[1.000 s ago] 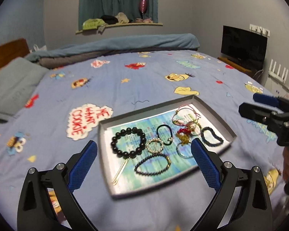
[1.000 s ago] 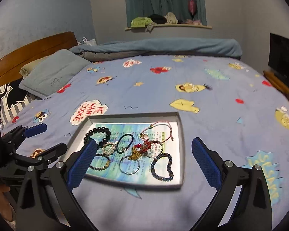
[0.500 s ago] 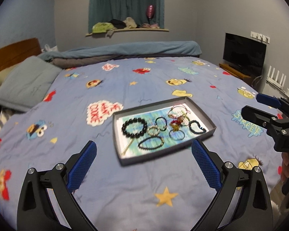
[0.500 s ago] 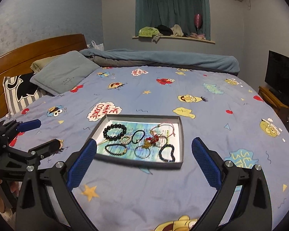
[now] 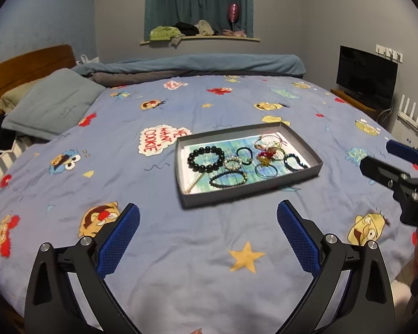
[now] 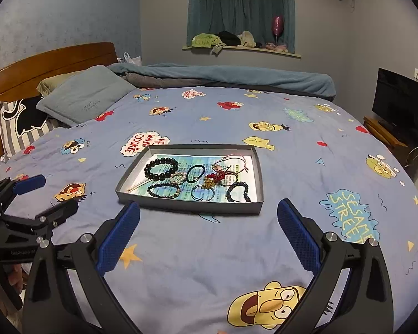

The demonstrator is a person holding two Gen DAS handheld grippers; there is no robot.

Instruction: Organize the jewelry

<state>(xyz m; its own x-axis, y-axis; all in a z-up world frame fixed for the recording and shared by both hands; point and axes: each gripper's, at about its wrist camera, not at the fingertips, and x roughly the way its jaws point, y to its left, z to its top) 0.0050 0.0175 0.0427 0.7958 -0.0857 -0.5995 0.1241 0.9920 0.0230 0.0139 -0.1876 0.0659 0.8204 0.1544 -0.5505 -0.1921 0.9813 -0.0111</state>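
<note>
2 grippers, the left gripper (image 5: pixel 208 238) and the right gripper (image 6: pixel 208 239), hang wide apart and empty above the near edge of the bed (image 5: pixel 69 144). The jewelry (image 5: pixel 241 162) lies loosely spread inside the tray (image 5: pixel 253 193) mid-bed. Judging by this, sorting is either finished or unstarted; any next pick needs a reach forward.

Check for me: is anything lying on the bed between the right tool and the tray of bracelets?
Nothing visible does. The right tool is open and hangs over bare bedsheet, with only printed fabric up to the near wall of the tray. The left tool sits off to the left side, outside that path.
</note>
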